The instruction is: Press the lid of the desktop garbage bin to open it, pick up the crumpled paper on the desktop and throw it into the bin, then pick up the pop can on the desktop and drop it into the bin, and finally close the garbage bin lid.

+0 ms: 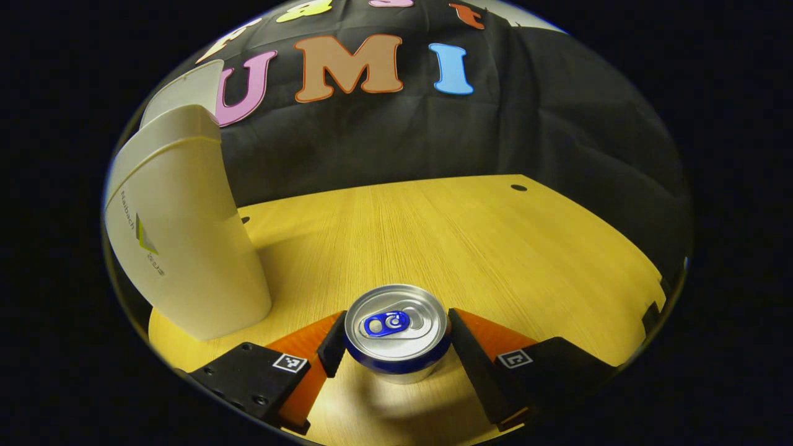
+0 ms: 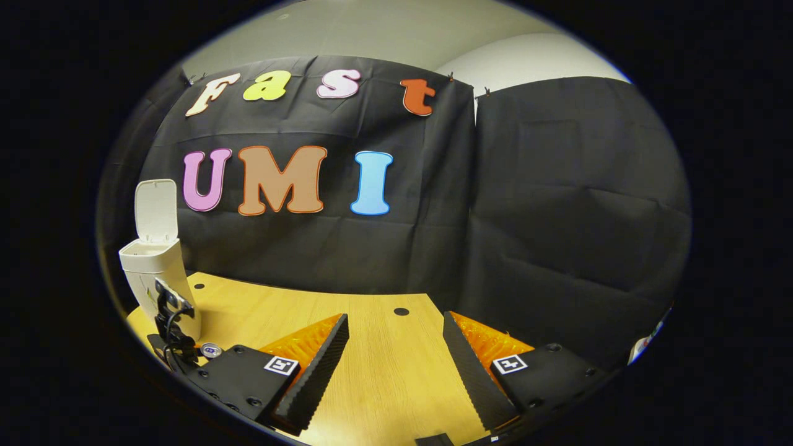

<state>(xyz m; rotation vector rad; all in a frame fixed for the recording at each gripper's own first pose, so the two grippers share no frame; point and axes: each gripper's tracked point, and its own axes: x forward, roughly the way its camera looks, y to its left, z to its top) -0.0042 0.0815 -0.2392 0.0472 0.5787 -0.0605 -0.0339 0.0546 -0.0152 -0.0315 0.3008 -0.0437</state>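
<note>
The pop can [image 1: 397,328] stands upright on the wooden desk, silver top with a blue tab. My left gripper [image 1: 396,341] is open, with one finger close against each side of the can; its rim hides any contact. To the left stands the white garbage bin [image 1: 186,248] with its lid [image 1: 186,87] raised. In the right gripper view the bin [image 2: 158,272] is far off at the left with its lid [image 2: 155,210] upright, and the can [image 2: 211,350] sits beside it under the other gripper's dark body [image 2: 172,322]. My right gripper [image 2: 395,347] hangs open over bare desk.
The wooden desk [image 1: 471,248] runs back to the black cloth wall. Small dark holes [image 2: 401,311] mark the desk surface. The desk's right edge [image 1: 650,310] lies close to the cloth at the right.
</note>
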